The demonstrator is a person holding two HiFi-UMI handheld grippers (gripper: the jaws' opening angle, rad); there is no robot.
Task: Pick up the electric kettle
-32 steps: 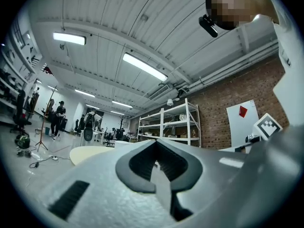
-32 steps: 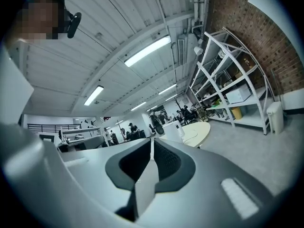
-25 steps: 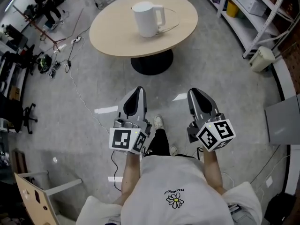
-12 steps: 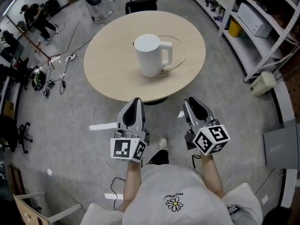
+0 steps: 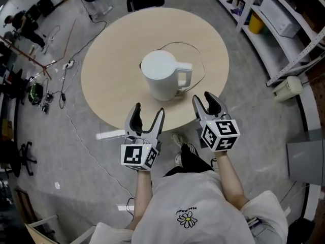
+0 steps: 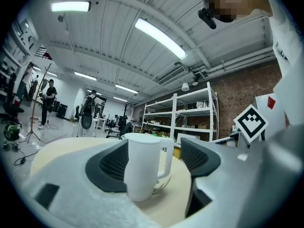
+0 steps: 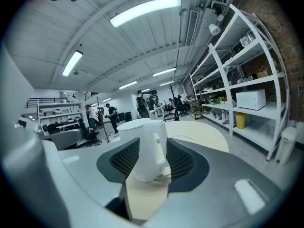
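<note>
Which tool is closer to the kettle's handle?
The right tool: the kettle turns its handle toward that side, and the left tool sits farther off. Both tools' jaws are opening, with nothing between them.

The room is bright. Long ceiling lights [image 7: 145, 6] shine at the top of both gripper views. In the head view the floor [image 5: 66, 156] has white shiny spots left of the middle. Both gripper views bend round at the edges, with dark corners, and near parts look fuzzy
</note>
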